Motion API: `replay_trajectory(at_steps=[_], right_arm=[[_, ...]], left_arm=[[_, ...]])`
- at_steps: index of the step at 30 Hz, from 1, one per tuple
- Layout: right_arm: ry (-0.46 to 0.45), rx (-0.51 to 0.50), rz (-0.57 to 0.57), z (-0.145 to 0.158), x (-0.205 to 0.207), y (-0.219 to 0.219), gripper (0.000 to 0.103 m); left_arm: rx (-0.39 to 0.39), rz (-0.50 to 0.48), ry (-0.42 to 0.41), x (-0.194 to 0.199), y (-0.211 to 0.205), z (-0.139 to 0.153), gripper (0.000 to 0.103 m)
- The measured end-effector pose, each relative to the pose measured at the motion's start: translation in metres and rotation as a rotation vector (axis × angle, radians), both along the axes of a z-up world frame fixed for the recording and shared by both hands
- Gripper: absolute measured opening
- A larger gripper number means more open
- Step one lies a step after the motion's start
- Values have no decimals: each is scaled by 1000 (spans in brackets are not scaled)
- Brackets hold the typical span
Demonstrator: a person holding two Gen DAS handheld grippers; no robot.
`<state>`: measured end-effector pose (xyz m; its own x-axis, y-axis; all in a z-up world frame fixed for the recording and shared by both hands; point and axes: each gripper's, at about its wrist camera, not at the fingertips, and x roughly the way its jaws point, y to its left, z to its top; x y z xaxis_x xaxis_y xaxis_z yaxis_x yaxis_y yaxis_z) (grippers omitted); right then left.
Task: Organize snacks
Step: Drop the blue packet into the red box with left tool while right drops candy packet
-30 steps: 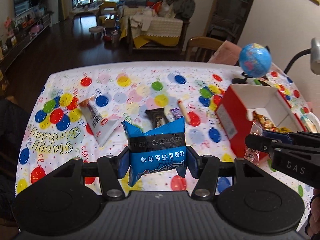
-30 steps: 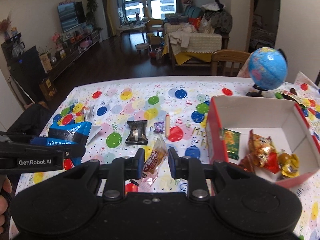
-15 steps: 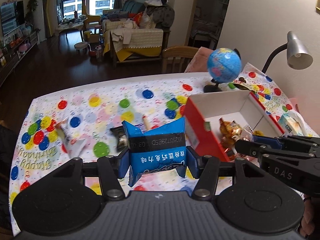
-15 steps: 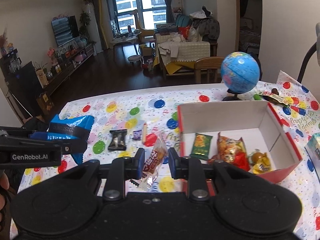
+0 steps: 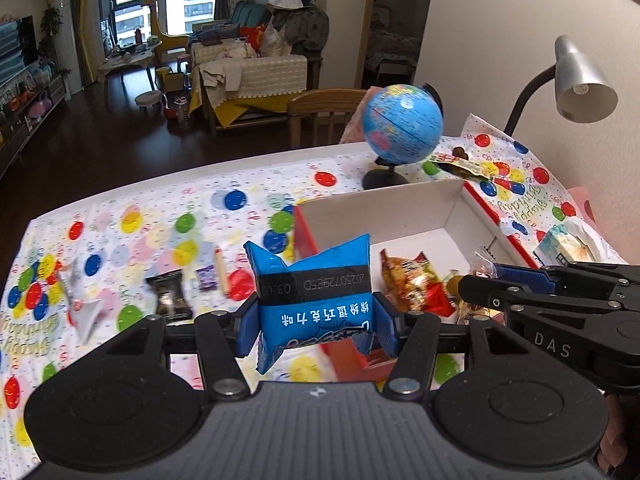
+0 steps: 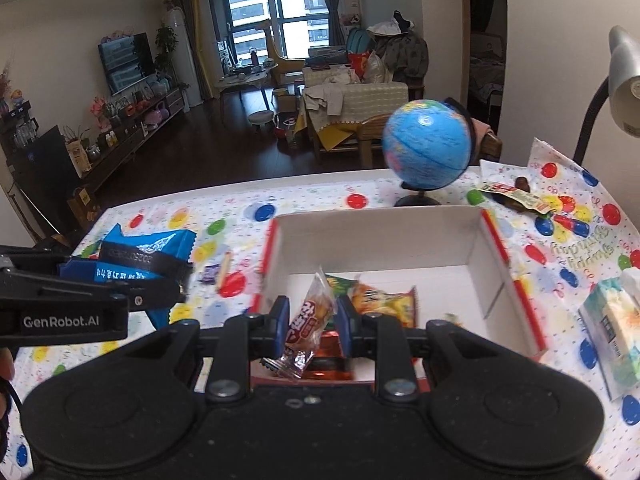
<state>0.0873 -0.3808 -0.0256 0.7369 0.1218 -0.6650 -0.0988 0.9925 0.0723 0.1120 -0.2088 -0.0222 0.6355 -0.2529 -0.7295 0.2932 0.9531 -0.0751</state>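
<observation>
Blue snack packet (image 5: pixel 316 300): crinkled foil, black band across it, white print upside down. Pinched between the left tongs (image 5: pixel 316 322), held above the bench just at the near left corner of the box (image 6: pixel 472 236). Small clear-wrapped snack (image 6: pixel 310 316), red print on it, clamped in the right tongs (image 6: pixel 310 326) over the box's near wall.

Box: red outside, white inside, open top; orange and green packets (image 6: pixel 384 300) lie on its floor. Loose on the bench (image 5: pixel 168 208) left of the box: a dark wrapped bar (image 5: pixel 170 298), a small purple sweet (image 5: pixel 206 278), a thin stick (image 5: pixel 221 270).

Bench cover white with coloured balloon dots. Globe (image 6: pixel 426 150) behind the box, grey lamp (image 5: pixel 580 80) to the right. Living room beyond, sofa and tall windows.

Both tongs level, side by side, pointing forward.
</observation>
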Motion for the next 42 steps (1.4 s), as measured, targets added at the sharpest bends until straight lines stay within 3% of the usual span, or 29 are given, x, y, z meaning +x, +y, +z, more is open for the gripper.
replay_trajectory(at_steps=[17, 34, 42], right_arm=[[71, -54, -70, -33, 40, -81, 23], [161, -45, -77, -69, 56, -98, 24], [171, -36, -71, -71, 52, -98, 26]], left_arm=[[64, -50, 57, 48, -88, -38, 57], [125, -70, 136, 66, -111, -79, 58], [120, -82, 138, 62, -113, -80, 70]])
